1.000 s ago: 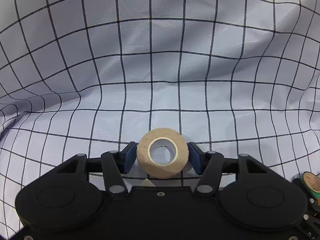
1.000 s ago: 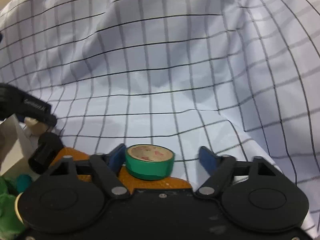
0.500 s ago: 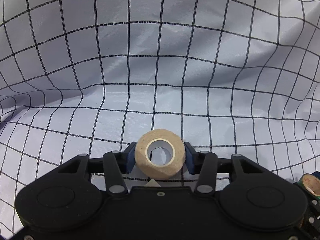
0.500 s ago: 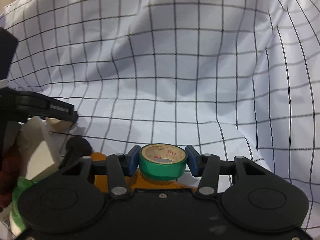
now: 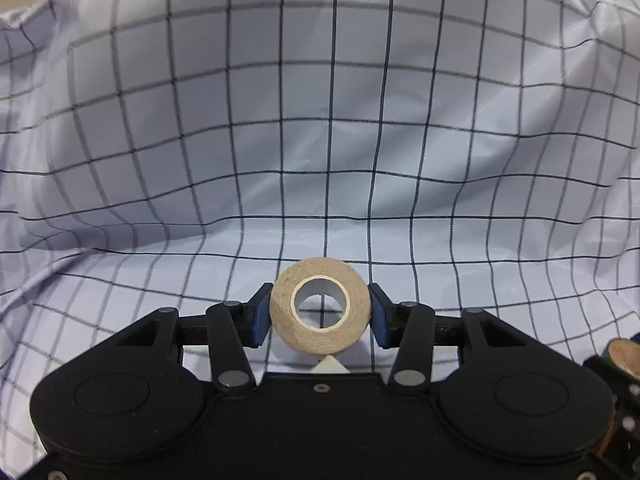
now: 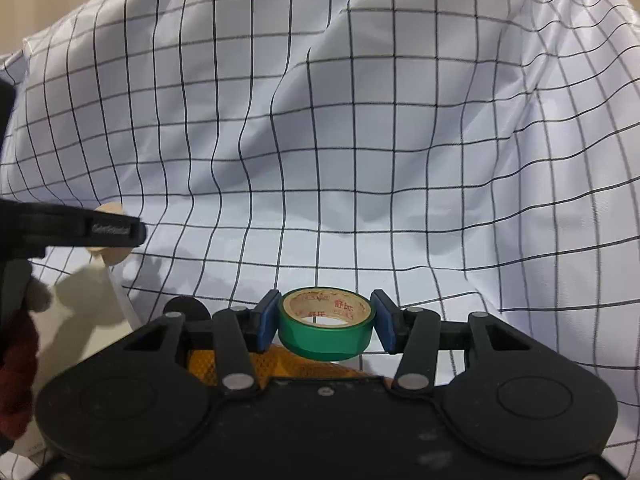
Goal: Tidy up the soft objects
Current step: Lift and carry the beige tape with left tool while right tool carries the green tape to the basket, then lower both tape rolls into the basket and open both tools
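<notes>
My left gripper point(image 5: 320, 314) is shut on a beige roll of cloth bandage point(image 5: 292, 320), held on edge so its white core faces the camera, above the white checked cloth point(image 5: 320, 120). My right gripper point(image 6: 326, 326) is shut on a green roll of tape point(image 6: 326, 338) that lies flat between the blue pads, lifted above the cloth point(image 6: 360, 140). In the right wrist view the left gripper's black finger point(image 6: 80, 230) reaches in from the left, with the beige roll point(image 6: 110, 256) partly hidden behind it.
An orange patterned object point(image 6: 224, 364) lies under the right gripper. A white block point(image 6: 84, 312) and a dark red soft thing point(image 6: 16, 380) sit at the left edge. The green roll's end point(image 5: 622, 360) shows at the left wrist view's right edge. The cloth is rumpled and rises behind.
My right gripper has closed on the green tape roll and lifted it. Both grippers have risen and tilted up, so more of the cloth's far edge shows. The left stays shut on the beige roll.
</notes>
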